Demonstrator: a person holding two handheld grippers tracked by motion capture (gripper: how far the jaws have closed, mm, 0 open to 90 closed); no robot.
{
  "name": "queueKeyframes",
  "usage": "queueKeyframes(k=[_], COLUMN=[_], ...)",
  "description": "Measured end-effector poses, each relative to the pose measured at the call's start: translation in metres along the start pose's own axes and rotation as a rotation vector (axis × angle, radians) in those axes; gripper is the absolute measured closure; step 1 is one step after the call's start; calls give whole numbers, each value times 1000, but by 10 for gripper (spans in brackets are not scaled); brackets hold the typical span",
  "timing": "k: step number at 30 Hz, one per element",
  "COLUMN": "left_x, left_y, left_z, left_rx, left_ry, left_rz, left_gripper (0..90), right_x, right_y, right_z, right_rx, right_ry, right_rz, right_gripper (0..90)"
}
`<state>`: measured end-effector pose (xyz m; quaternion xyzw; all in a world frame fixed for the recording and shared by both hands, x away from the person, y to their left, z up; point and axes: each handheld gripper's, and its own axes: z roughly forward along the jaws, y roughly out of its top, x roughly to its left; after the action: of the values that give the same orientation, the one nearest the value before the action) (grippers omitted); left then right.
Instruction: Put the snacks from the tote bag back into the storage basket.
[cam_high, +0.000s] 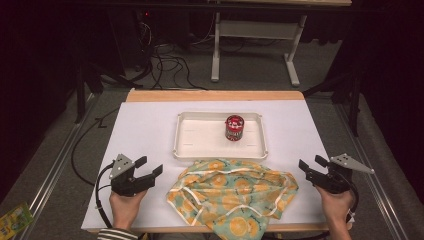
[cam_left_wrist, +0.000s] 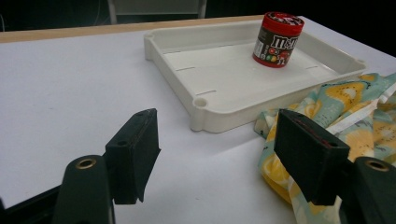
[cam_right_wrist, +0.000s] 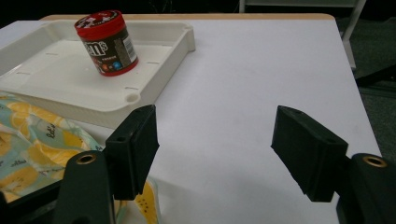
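Note:
A red-lidded candy jar (cam_high: 234, 128) (cam_left_wrist: 276, 39) (cam_right_wrist: 107, 43) stands upright in a white tray (cam_high: 195, 145) (cam_left_wrist: 215, 114) (cam_right_wrist: 154, 84) at the middle of the table. A crumpled cloth with an orange-slice print (cam_high: 233, 192) (cam_left_wrist: 345, 107) (cam_right_wrist: 32, 144) lies in front of the tray, hanging over the near edge. My left gripper (cam_high: 149, 167) (cam_left_wrist: 219, 156) rests open at the cloth's left, empty. At the cloth's right my right gripper (cam_high: 311, 167) (cam_right_wrist: 224, 156) is open too, holding nothing.
A white sheet (cam_high: 145, 130) covers the table, with a wooden strip (cam_high: 215, 95) along the far edge. Cables (cam_high: 170, 65) and a white table frame (cam_high: 255, 35) stand on the floor beyond. A yellow-green packet (cam_high: 14, 220) lies on the floor at the left.

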<state>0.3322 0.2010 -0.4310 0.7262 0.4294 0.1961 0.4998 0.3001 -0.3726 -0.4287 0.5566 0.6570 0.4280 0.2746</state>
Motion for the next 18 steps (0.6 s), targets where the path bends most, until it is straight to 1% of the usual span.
queueKeyframes(k=[4,5,7,12,15,18], left_x=[3,5,6,9,12,15], left_y=[-2,-4,-5,-8,-11,-13], left_z=[1,2,3,6,9,12], left_rx=[2,6,10,20,32,39], left_ry=[8,12,19,29,47,57], left_rz=[-4,-19,-21,-25,-31,-37], left_gripper=[314,314,314,314,314,314], right_x=[-3,-4,-5,-7,-8,-9], right_y=[-5,-7,-9,-12,-14,-17], right_z=[1,1,2,4,8,12], right_rx=[4,13,16,20,27,37], right_ry=[-5,-7,-12,-17,-24,-32], right_rz=[0,10,18,20,18,28], right_gripper=[321,321,321,324,329,332])
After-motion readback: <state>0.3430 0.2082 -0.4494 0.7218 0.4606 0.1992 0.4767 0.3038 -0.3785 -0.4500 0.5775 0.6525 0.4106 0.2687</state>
